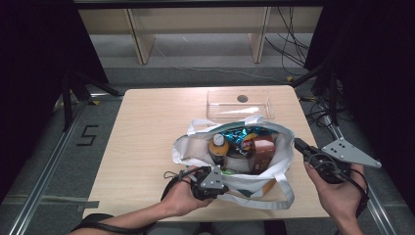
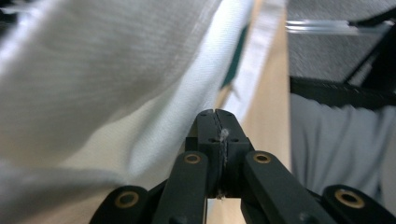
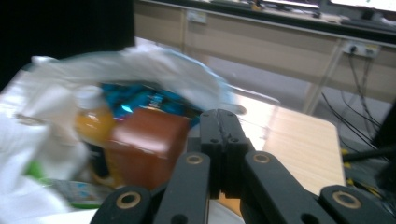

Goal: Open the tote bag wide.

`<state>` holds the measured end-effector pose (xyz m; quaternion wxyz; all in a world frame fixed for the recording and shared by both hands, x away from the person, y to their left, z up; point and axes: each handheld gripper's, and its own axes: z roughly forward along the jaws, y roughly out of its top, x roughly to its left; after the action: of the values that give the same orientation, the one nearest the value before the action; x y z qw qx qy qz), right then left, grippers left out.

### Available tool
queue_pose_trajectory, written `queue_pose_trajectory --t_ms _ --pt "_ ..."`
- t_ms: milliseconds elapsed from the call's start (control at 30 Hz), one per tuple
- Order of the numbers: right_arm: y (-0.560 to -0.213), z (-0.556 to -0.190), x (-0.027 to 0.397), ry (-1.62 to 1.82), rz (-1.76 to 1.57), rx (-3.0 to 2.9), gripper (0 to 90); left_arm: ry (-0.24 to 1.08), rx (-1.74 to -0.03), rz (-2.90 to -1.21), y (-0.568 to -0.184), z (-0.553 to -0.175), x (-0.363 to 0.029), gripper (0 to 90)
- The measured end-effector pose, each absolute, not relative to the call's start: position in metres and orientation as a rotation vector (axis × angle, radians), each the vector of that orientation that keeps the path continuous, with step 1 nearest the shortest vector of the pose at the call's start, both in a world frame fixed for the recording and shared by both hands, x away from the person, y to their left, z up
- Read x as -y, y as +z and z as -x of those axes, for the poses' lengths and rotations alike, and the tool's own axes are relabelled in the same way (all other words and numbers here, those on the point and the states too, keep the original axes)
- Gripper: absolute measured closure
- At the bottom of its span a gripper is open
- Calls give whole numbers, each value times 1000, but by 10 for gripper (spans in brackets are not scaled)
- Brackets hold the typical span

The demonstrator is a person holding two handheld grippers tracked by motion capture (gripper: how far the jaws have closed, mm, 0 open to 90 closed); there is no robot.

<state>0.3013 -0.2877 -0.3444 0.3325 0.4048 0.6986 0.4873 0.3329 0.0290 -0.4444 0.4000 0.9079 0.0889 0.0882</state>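
- white cloth bag (image 1: pixel 235 182) sits open on the near half of our pale wooden table (image 1: pixel 147 127), its mouth facing up and its handles loose around the rim.
- inside the bag we see an orange drink bottle (image 1: pixel 218 147), a brown box (image 1: pixel 264 149) to its right, and shiny blue packets (image 1: pixel 237 133) behind them.
- our left gripper (image 1: pixel 226 187) is at the bag's near edge; in the left gripper view its jaws are pressed together against the white fabric (image 2: pixel 93 84), with a wisp of thread at the seam between them. we cannot tell whether cloth is pinched there.
- our right gripper (image 1: pixel 296 142) is at the bag's right rim, pointing toward it; in the right gripper view its jaws are clenched with nothing between them, and the bottle (image 3: pixel 93 121) and box (image 3: pixel 147 144) show beyond.
- clear plastic tray (image 1: pixel 239 104) lies at the table's far edge, just behind the bag.
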Motion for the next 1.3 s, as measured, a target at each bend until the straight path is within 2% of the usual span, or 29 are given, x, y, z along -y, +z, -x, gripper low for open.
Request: queue_pose_trajectory --t_ms 100,233,400,633,733,867,1133,1300 --pt "-340 -298 279 1308 -1020 -1848 900 232 -252 -2276 -443 -336 -28 890" --pt "-337 -297 266 1352 -946 -1908 891 263 -192 -2308 -440 -341 -29 891" --pt "-345 -299 240 1369 -840 -2081 780 262 -260 -2259 -443 -341 -26 891" --pt "-357 -305 210 1363 -749 -2274 560 275 -271 -2259 -442 -343 -23 892" --pt "-363 -306 200 1308 -752 -2378 528 278 -274 -2275 -442 -345 -21 893" --pt "-374 -312 192 1121 -673 -2477 559 294 -261 -2285 -440 -349 -20 894" --pt "-385 -319 185 940 -648 -2573 861 335 -304 -2245 -441 -354 -15 894" --pt "-374 -316 190 987 -654 -2595 885 392 -317 -2222 -438 -357 -11 894"
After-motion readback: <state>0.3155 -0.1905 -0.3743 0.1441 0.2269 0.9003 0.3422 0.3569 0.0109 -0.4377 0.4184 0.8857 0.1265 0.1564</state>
